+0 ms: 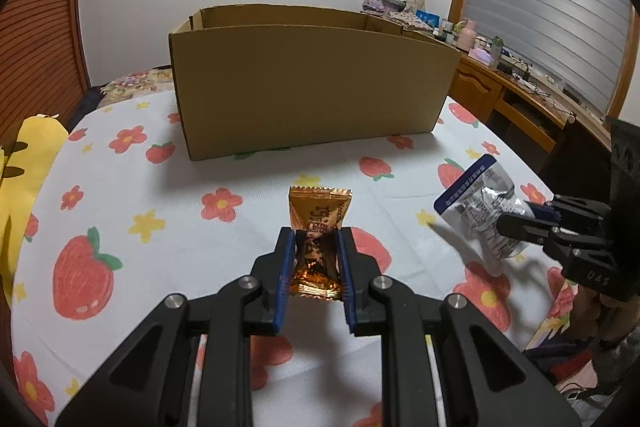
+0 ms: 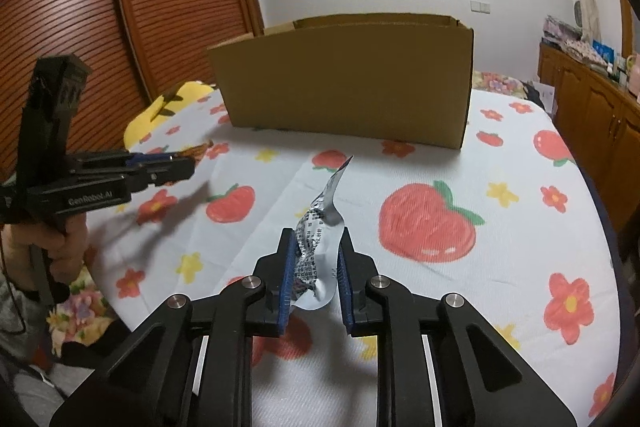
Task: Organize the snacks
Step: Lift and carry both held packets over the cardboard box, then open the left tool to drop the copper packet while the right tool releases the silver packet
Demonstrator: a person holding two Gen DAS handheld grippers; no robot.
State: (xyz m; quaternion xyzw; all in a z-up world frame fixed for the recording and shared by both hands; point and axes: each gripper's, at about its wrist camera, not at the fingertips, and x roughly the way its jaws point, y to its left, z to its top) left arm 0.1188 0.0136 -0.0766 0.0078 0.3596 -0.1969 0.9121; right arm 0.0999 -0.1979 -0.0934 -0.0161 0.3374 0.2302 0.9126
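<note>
My left gripper point(image 1: 316, 235) is shut on an orange-gold snack packet point(image 1: 320, 207), which is pinched at its waist between the blue pads and sticks forward over the bed. From the right wrist view the left gripper point(image 2: 188, 163) shows at the left, with the orange packet point(image 2: 200, 148) at its tip. My right gripper point(image 2: 316, 233) is shut on a crumpled silver and blue packet point(image 2: 316, 255), held on edge above the sheet. It also shows in the left wrist view as the right gripper point(image 1: 520, 223) with the silver packet point(image 1: 476, 199). An open cardboard box point(image 1: 308, 87) stands beyond both.
The strawberry and flower sheet point(image 1: 160, 187) covers the bed. A yellow pillow point(image 1: 24, 167) lies at its left edge. A wooden desk point(image 1: 520, 95) with clutter runs along the right, and a slatted wardrobe point(image 2: 120, 7) stands left. A person's hand point(image 2: 64, 239) holds the left gripper.
</note>
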